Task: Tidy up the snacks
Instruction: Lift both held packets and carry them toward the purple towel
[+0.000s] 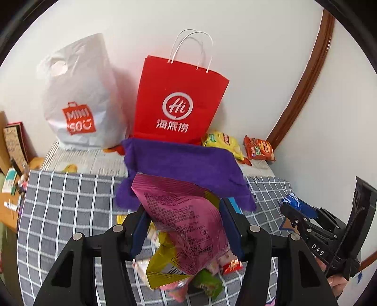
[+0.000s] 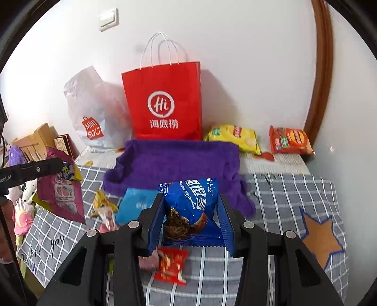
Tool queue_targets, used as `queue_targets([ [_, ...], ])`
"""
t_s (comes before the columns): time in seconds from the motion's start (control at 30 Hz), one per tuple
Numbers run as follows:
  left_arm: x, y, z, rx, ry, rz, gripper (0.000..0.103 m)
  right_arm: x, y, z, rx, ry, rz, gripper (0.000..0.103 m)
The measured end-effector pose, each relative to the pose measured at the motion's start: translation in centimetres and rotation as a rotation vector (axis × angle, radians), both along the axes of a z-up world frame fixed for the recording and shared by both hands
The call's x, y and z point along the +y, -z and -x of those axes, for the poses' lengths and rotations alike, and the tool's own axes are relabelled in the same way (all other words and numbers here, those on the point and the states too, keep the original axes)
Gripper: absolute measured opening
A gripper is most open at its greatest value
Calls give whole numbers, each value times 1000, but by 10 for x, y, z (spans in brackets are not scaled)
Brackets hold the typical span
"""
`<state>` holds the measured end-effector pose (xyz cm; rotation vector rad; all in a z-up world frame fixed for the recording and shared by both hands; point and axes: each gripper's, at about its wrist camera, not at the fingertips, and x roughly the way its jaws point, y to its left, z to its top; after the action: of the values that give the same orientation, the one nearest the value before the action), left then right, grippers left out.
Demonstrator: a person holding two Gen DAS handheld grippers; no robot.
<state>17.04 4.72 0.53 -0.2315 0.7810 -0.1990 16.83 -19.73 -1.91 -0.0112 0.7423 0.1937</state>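
Left hand-held gripper [image 1: 186, 229] pinching pink snack bag [image 1: 186, 223], right hand-held gripper [image 2: 192, 217] pinching blue cookie pack [image 2: 190, 207]

Far back against a white wall [image 2: 235, 58]: red paper bag [image 2: 165, 101] upright, white plastic bag [image 1: 80, 94] slumped just left of it. Brown curved trim [image 2: 322, 70] at far right. Wall switch [image 2: 108, 19] high on the left. Grey checked cloth [image 2: 282, 200] across the near surface, with a brown star [image 2: 320, 237] on its right part. Cardboard box [image 2: 35, 141] and a dark framed card [image 2: 66, 143] at far left.
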Motion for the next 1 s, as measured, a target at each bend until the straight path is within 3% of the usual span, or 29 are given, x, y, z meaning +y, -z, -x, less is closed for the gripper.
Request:
queue_targets([
  [0.57,8,11,-86,33,-32,-52,55,7,-6,-102,-19,-8,5,44],
  [1.0,19,23,-124,50,-39,-74,55,15,6,-147,0,-19,18,44],
])
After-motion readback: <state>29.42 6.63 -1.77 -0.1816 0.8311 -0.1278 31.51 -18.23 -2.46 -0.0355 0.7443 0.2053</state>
